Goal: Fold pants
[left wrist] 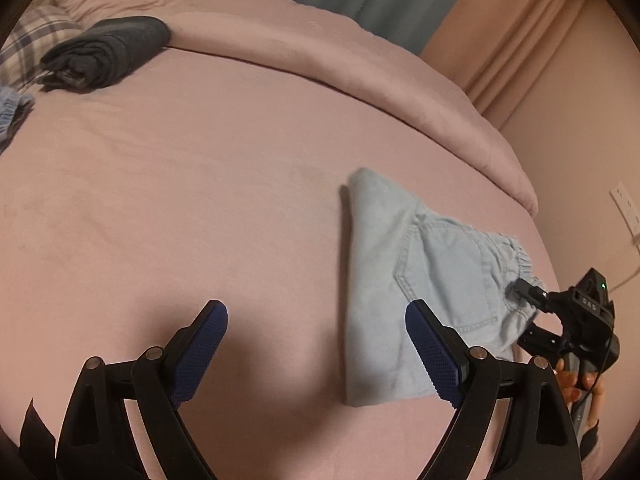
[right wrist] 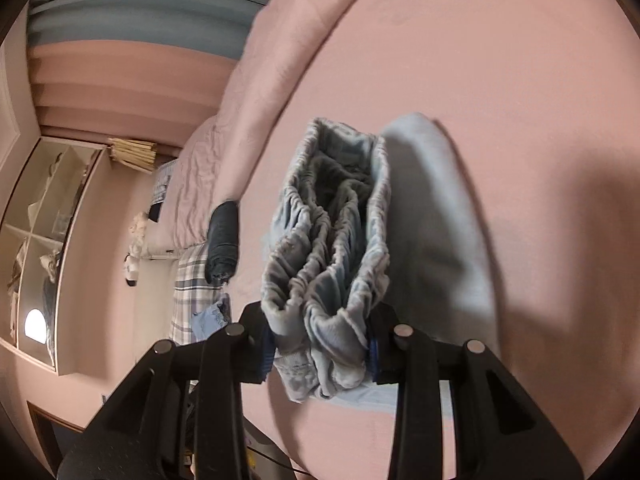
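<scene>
- Left wrist view: the left gripper [left wrist: 316,350] is hovering over the pink bed sheet [left wrist: 180,184] with its blue-padded fingers [left wrist: 202,350] spread wide apart and gripping nothing
- The light blue pants [left wrist: 404,280] are lying folded on the sheet, just beside the left gripper's right-hand finger, which is overlapping their near edge in this view; a back pocket is facing up and the gathered waistband is pointing toward the bed's right edge
- The right gripper [left wrist: 520,292] is reaching in from the right, with its tips sitting on the waistband end of the pants; a hand [left wrist: 584,388] is holding its handle
- A dark folded garment [left wrist: 108,52] is resting well apart, far up the bed near a plaid cloth [left wrist: 32,40], and a pink duvet [left wrist: 360,68] is bunching along the far side
- Right wrist view: the right gripper [right wrist: 318,354] is clamping the bunched elastic waistband of the pants [right wrist: 328,240] between its fingers, closed down onto the thick gather
- The rest of the pants is lying on the sheet beyond, the picture being somewhat blurred
- The dark garment [right wrist: 222,240] is showing to the left, beside the plaid cloth [right wrist: 192,280]
</scene>
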`<action>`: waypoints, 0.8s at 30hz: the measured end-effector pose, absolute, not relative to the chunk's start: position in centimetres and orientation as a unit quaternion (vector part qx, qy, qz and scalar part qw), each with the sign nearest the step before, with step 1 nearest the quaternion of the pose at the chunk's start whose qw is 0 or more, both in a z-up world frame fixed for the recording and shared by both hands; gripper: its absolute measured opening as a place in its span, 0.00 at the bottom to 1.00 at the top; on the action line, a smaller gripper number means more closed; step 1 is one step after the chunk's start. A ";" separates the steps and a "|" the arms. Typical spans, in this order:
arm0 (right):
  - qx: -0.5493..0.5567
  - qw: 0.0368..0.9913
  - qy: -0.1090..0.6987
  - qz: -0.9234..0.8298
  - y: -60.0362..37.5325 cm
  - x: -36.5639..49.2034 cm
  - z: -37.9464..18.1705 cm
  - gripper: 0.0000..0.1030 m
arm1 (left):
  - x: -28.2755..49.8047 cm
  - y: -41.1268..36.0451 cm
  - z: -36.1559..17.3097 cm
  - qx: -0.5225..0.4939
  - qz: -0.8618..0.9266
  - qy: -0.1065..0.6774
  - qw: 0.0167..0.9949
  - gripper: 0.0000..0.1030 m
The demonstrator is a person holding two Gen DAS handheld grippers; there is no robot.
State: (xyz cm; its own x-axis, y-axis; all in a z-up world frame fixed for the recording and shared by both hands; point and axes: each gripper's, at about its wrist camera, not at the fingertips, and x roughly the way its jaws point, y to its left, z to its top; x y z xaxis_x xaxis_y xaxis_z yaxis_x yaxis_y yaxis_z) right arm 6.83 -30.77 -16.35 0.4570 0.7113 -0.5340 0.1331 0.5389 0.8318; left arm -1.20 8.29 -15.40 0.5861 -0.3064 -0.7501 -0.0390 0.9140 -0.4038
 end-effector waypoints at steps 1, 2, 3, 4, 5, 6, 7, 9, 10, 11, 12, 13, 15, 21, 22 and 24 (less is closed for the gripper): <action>0.433 0.735 0.485 0.193 -30.8 6.8 -16.5 0.34 | -1.0 7.9 -15.4 -0.191 -0.086 0.450 0.868 0.87; 0.428 0.738 0.485 0.190 -30.7 6.9 -16.5 0.34 | -0.7 7.1 -15.5 -0.185 -0.100 0.453 0.866 0.87; 0.418 0.744 0.488 0.184 -30.7 6.9 -16.6 0.34 | -0.4 6.3 -15.6 -0.176 -0.110 0.454 0.866 0.87; 0.407 0.750 0.491 0.174 -30.7 6.9 -16.7 0.34 | -0.1 5.6 -15.7 -0.165 -0.113 0.456 0.867 0.87; 0.404 0.752 0.493 0.169 -30.6 7.1 -16.7 0.34 | 0.3 4.7 -15.9 -0.149 -0.113 0.460 0.868 0.87; 0.398 0.754 0.497 0.161 -30.7 7.1 -17.0 0.34 | 0.8 4.3 -16.1 -0.142 -0.116 0.462 0.868 0.87; 0.386 0.760 0.501 0.149 -30.9 7.1 -17.3 0.33 | 1.0 3.7 -16.3 -0.135 -0.121 0.461 0.869 0.87; 0.369 0.768 0.507 0.132 -31.4 7.1 -17.8 0.33 | 1.6 2.1 -16.8 -0.108 -0.133 0.461 0.871 0.87; 0.365 0.769 0.508 0.128 -31.5 7.1 -18.1 0.34 | 1.9 1.2 -17.4 -0.088 -0.135 0.470 0.868 0.87; 0.367 0.768 0.509 0.130 -31.7 7.1 -18.3 0.35 | 2.2 0.7 -18.2 -0.077 -0.135 0.483 0.862 0.87; 0.372 0.765 0.508 0.132 -32.0 7.2 -18.4 0.37 | 2.4 0.5 -18.9 -0.075 -0.136 0.495 0.855 0.87; 0.372 0.765 0.510 0.130 -32.2 7.2 -18.2 0.40 | 2.5 0.6 -19.6 -0.081 -0.140 0.504 0.848 0.87; 0.357 0.773 0.512 0.117 -32.5 7.0 -17.2 0.49 | 2.4 1.1 -20.5 -0.095 -0.151 0.509 0.842 0.87; 0.226 0.868 0.435 0.082 -31.2 6.8 -9.8 0.58 | 2.5 1.6 -20.3 -0.096 -0.157 0.513 0.839 0.87; 0.235 0.865 0.429 0.111 -30.5 7.3 -9.3 0.53 | 2.4 1.6 -20.3 -0.094 -0.155 0.512 0.840 0.87; 0.240 0.863 0.421 0.144 -29.1 8.6 -9.0 0.45 | 2.7 1.6 -20.1 -0.088 -0.156 0.512 0.840 0.88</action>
State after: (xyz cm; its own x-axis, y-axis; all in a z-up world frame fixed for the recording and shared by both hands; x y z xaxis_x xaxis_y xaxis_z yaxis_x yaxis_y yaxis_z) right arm 8.59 -29.10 -9.03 0.6044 0.4510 -0.6567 -0.0464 0.8429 0.5361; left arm 2.72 1.57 -20.12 0.4278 -0.3516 -0.8327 0.1723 0.9361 -0.3067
